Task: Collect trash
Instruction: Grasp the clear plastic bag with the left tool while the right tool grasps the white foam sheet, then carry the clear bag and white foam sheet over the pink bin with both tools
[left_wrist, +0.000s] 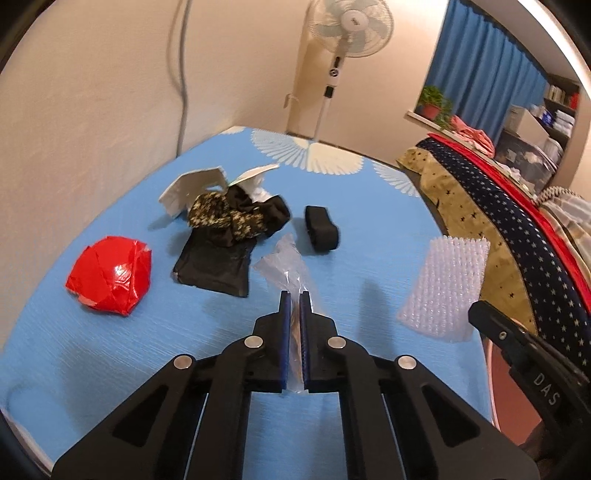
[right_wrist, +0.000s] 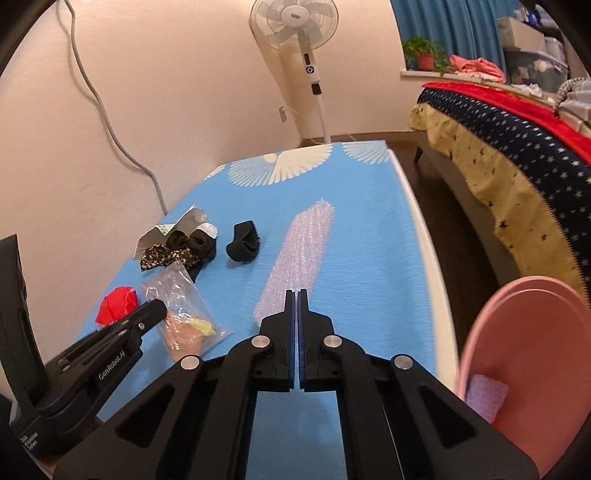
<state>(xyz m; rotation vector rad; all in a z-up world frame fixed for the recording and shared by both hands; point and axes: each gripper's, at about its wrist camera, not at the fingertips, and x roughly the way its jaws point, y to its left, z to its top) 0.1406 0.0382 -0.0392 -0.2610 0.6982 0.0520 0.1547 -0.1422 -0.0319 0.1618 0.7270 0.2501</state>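
Observation:
On the blue tablecloth (left_wrist: 92, 369) lies scattered trash. My left gripper (left_wrist: 294, 295) is shut on a clear plastic bag (left_wrist: 282, 266), whose end is pinched between the blue pads. In the right wrist view the same bag (right_wrist: 184, 310) holds tan and yellow scraps and hangs at the left gripper (right_wrist: 158, 305). My right gripper (right_wrist: 297, 292) is shut on the near edge of a sheet of bubble wrap (right_wrist: 301, 247). From the left wrist view the bubble wrap (left_wrist: 443, 284) stands raised off the cloth, with the right gripper (left_wrist: 475, 311) at its lower right corner.
A red crumpled ball (left_wrist: 110, 280), black cloth pieces with a patterned scrunchie (left_wrist: 221, 221), a torn white wrapper (left_wrist: 192, 184) and a black band (left_wrist: 321, 229) lie further back. A pink bin (right_wrist: 535, 369) stands off the table's right edge. A fan (right_wrist: 295, 26) and a bed (right_wrist: 498, 147) are beyond.

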